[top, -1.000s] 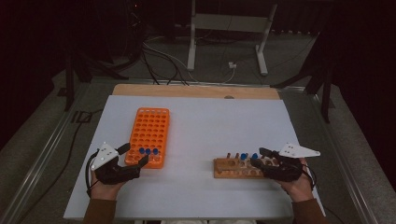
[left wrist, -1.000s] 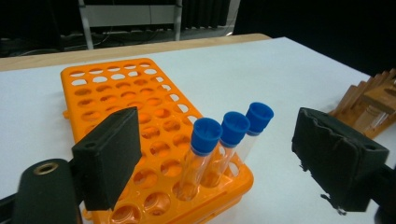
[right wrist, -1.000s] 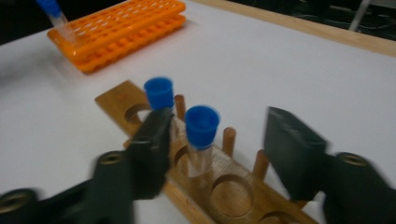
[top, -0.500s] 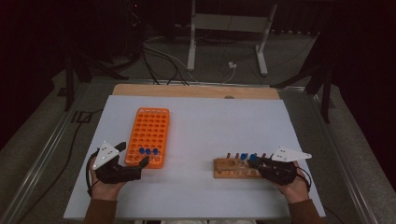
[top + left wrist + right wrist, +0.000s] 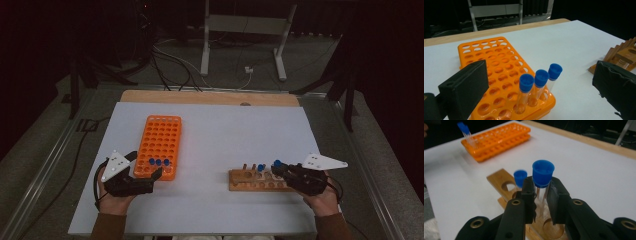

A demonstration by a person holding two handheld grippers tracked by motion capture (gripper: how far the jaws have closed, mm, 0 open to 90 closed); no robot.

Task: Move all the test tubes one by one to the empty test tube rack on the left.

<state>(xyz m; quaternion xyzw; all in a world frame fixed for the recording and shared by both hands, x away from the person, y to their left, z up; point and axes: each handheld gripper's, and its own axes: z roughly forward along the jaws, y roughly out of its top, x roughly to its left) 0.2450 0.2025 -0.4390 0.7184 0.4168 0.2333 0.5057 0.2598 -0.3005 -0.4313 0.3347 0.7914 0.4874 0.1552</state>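
- One upright tube (image 5: 543,182), blue-capped, is clenched in the right tongs (image 5: 541,195) over the wooden rack (image 5: 255,180), lower right.
- Left tongs (image 5: 534,82), released, flank the orange rack (image 5: 161,145), lower left, well apart.

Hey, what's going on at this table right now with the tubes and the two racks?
A person works with tongs in each hand. The right tongs are shut on a blue-capped test tube over the wooden rack, where another capped tube stands. The left tongs are open at the near end of the orange rack, which holds three blue-capped tubes in a row. It looks like tubes are being moved between the racks.
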